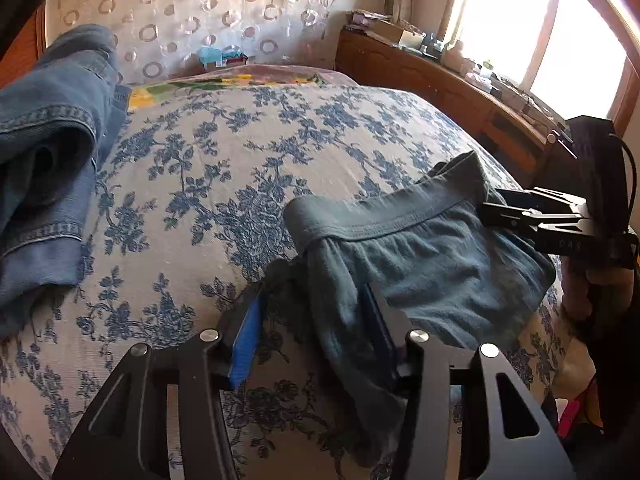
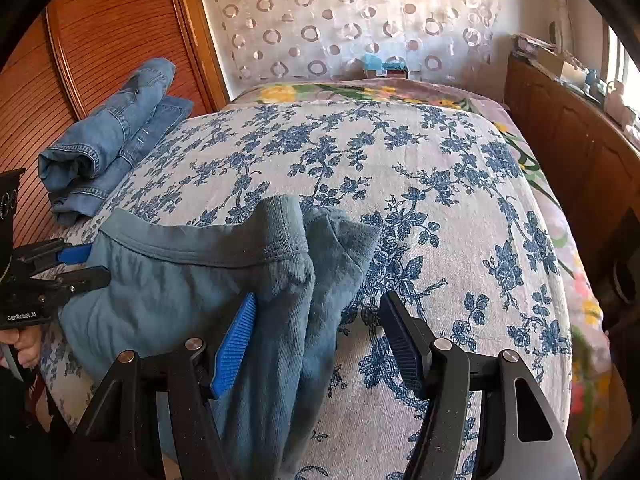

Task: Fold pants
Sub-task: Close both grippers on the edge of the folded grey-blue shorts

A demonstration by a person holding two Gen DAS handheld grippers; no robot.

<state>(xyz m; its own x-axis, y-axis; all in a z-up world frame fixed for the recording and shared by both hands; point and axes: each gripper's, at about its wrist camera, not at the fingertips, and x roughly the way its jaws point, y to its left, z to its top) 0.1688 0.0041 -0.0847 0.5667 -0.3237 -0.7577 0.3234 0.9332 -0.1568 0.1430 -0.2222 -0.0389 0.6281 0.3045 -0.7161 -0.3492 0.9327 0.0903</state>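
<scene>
With the teal sweatpants (image 2: 172, 280) bunched at the near edge of the floral bedspread (image 1: 248, 168), both grippers – left (image 1: 316, 336), right (image 2: 320, 340) – gape unclamped; pinch waistband corners squarely before lifting.

The teal pants (image 2: 180, 280) run under the right gripper (image 2: 316, 320) and off the bottom edge, so their legs cannot be seen. In the left wrist view, cloth covers the inner face of the left gripper's (image 1: 316, 320) right finger. Up and left of that gripper, folded jeans (image 1: 48, 152) are cut by the frame's edge. Small items on the far wooden shelf (image 1: 460, 76) are washed out by window glare.
</scene>
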